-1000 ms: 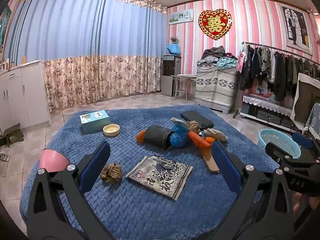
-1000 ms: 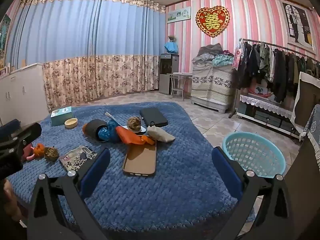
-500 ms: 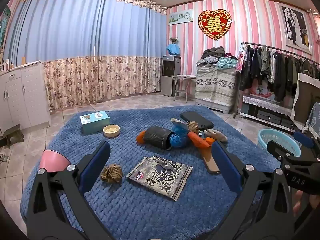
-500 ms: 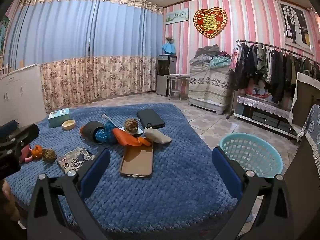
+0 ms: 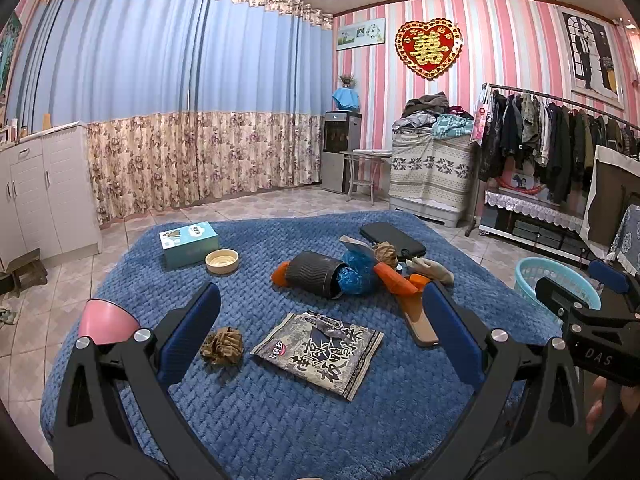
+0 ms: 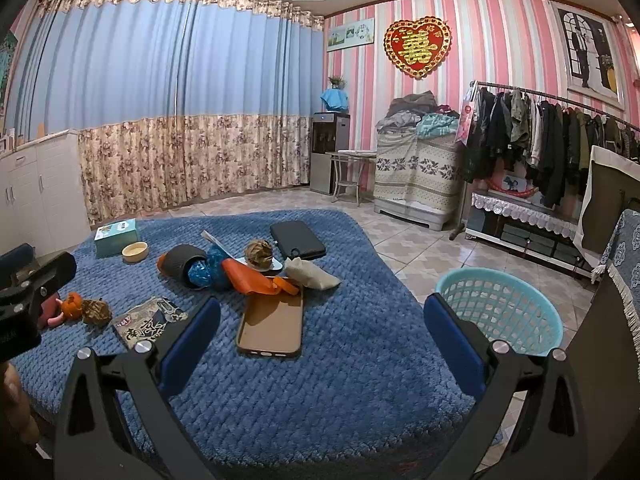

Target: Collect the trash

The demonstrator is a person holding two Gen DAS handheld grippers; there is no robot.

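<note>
A crumpled brown paper wad (image 5: 222,346) is seen just ahead of the wide-open, empty left hand-held gripper (image 5: 320,334), by its left finger.

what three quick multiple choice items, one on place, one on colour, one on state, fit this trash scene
1. Where does the crumpled brown paper ball lie?
A. beside the printed snack wrapper
B. in the basket
C. on the tiles

2. What colour is the round plastic mesh basket?
A. red
B. light blue
C. black

3. How do the jaws of the left gripper and right gripper stand?
A. both shut
B. one shut on paper
C. both open, empty

Key: A, it lies on the blanket beside the wrapper; B, its mesh wall is light blue; C, both gaps are wide with nothing between.
</note>
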